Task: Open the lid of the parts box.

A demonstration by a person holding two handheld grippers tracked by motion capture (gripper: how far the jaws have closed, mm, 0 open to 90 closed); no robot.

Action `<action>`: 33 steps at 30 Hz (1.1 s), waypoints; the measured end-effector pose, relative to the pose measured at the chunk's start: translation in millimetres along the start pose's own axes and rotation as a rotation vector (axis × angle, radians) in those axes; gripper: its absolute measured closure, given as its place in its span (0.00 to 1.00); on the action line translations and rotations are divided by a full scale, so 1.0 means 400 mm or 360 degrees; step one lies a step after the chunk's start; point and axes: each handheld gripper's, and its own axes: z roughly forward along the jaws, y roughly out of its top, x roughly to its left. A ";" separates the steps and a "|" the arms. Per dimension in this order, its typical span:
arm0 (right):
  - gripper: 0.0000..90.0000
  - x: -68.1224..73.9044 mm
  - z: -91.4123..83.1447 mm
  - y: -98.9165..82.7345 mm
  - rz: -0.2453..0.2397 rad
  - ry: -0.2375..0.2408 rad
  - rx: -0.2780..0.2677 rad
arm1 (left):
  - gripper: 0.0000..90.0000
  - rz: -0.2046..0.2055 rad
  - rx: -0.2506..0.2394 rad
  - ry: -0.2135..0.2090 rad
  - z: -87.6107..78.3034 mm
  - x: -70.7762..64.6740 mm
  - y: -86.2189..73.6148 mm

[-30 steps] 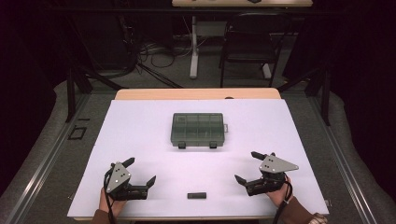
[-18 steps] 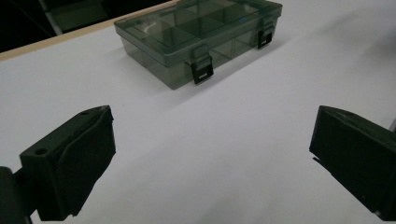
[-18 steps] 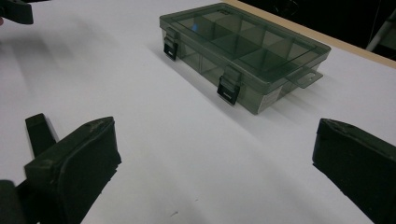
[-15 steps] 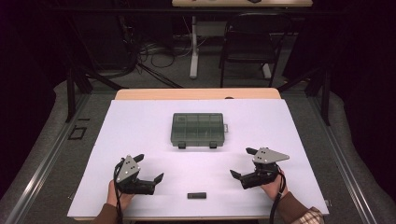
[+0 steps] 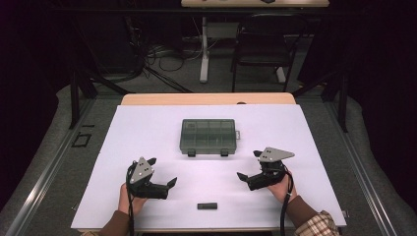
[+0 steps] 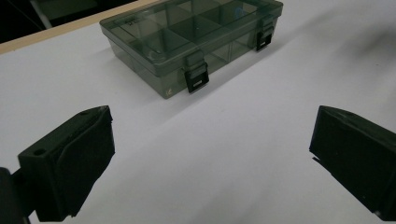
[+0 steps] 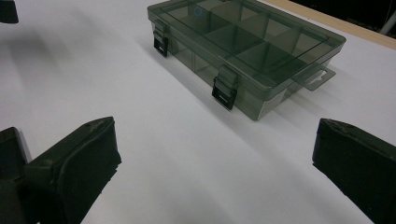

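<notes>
The left gripper (image 5: 161, 172) hovered over the near left of the white table (image 5: 147, 128), jaws spread wide and gripping nothing. The smoky grey compartment box (image 5: 208, 136) sat beyond it, to the right and farther off, near the table's middle, well apart from both grippers. The right gripper (image 5: 248, 165) hung at the near right with its jaws likewise wide apart, the box ahead to its left. The box's lid was shut, two black latches (image 6: 196, 78) fastened on its near wall; through the tinted lid the divided compartments looked empty, though the dark plastic made this hard to confirm. A small black object (image 5: 207, 206) lay at the near edge between the hands, too small to identify.
</notes>
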 end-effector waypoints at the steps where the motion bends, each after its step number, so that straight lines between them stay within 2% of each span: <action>1: 0.00 -0.001 0.004 0.001 0.0002 0.0002 0.0003 | 0.00 0.0004 0.0004 -0.0002 0.006 0.000 0.003; 12: 0.00 -0.011 0.049 0.024 0.0011 0.0028 0.0083 | 0.00 0.0005 0.0028 -0.0003 0.035 0.013 0.029; 21: 0.00 -0.025 0.081 0.045 0.0016 0.0041 0.0135 | 0.00 0.0009 0.0086 -0.0018 0.085 0.030 0.058; 33: 0.00 -0.073 0.114 0.078 0.0066 0.0012 0.0170 | 0.00 0.0003 0.0132 -0.0018 0.148 0.060 0.100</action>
